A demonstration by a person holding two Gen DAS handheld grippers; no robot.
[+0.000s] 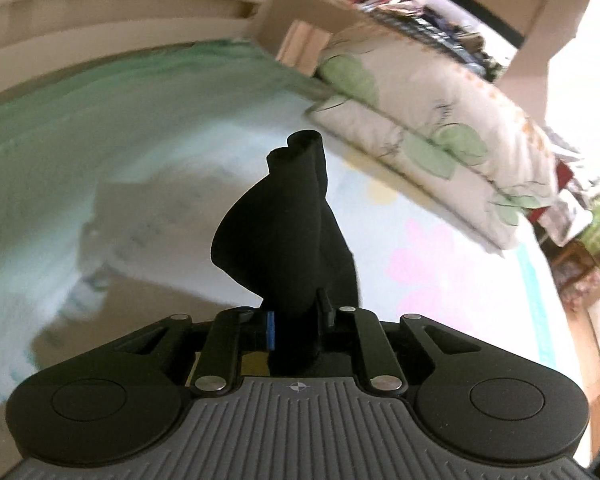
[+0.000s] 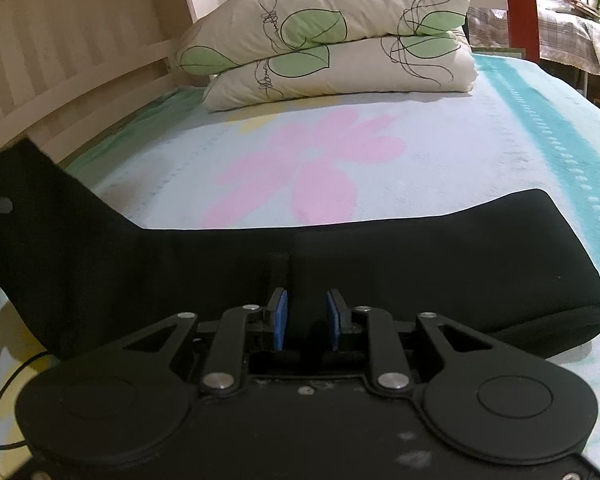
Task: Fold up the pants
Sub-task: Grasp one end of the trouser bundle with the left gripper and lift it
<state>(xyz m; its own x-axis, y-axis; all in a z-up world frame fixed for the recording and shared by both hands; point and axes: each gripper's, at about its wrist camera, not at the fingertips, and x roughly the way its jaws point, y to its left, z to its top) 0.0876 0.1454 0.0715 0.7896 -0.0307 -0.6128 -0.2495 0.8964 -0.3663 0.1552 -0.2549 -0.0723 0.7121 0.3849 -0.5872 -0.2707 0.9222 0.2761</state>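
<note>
My left gripper (image 1: 296,320) clenches a bunch of the black pants (image 1: 284,240) above the bed (image 1: 440,208); my right gripper (image 2: 307,320) grips their edge.

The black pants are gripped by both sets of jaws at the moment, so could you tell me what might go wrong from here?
1. The left gripper pinches only a bunched corner of the pants; it may slip out.
2. The fabric could sag and crease.
</note>
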